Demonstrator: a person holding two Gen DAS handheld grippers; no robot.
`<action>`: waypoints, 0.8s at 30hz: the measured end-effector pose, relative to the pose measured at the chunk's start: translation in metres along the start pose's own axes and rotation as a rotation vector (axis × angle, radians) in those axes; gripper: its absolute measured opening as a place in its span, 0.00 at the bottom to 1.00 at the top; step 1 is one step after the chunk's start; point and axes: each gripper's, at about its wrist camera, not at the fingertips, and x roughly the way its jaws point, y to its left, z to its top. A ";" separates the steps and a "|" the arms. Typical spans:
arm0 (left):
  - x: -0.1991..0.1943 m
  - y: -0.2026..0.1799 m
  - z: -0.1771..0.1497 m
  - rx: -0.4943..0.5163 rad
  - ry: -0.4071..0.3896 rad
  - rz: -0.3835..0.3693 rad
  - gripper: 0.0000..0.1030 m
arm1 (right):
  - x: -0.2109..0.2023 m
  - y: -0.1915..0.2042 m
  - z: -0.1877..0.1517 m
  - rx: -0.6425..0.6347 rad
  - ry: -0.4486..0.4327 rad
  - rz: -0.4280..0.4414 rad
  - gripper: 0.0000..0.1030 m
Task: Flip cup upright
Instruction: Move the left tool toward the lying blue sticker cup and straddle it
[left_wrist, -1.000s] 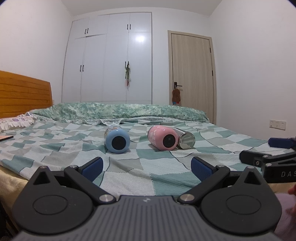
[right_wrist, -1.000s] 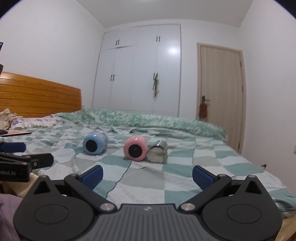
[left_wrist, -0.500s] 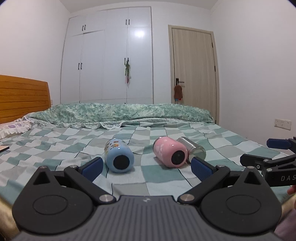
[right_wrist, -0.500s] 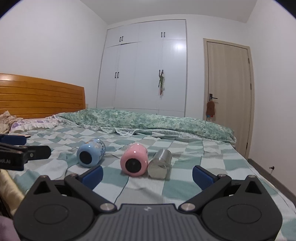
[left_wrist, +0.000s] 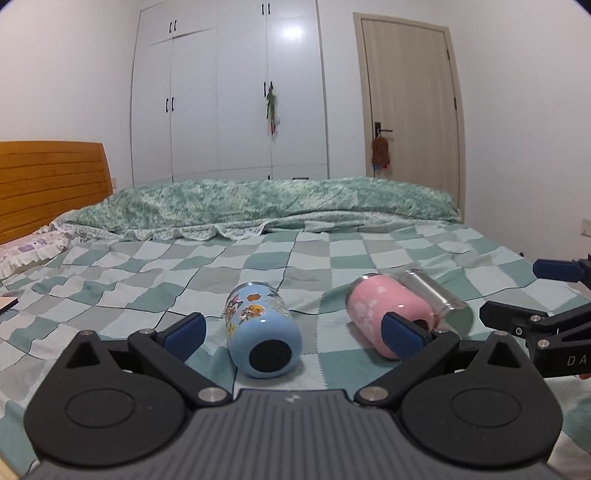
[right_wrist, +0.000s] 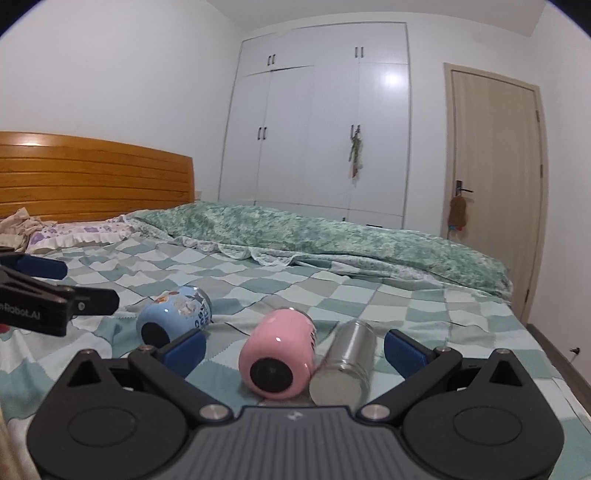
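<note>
Blue cup on its side, left tongs spread

Left gripper and right gripper, jaws spread wide, fill the lower frame of their own views.

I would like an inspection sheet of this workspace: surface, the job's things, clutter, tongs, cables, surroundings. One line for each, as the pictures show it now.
Surface: bed with a checked green cover, wrinkled.
Job's things: blue cup, pink cup and steel cup, all lying on their sides; pink and steel side by side, blue apart.
Clutter: green quilt along the far edge; pillow by the headboard.
Tongs: left tongs open, blue cup between the fingers; right tongs open, pink and steel cups between them; neither grips.
Cables: nothing seen.
Surroundings: white wardrobe, closed door.
</note>
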 end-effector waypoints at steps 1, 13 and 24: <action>0.007 0.002 0.002 -0.001 0.011 0.003 1.00 | 0.008 -0.001 0.002 -0.006 0.003 0.007 1.00; 0.087 0.014 0.035 0.016 0.189 0.037 1.00 | 0.088 -0.009 0.036 -0.072 0.058 0.101 1.00; 0.161 0.026 0.053 0.006 0.409 0.080 1.00 | 0.157 -0.024 0.047 -0.088 0.167 0.179 1.00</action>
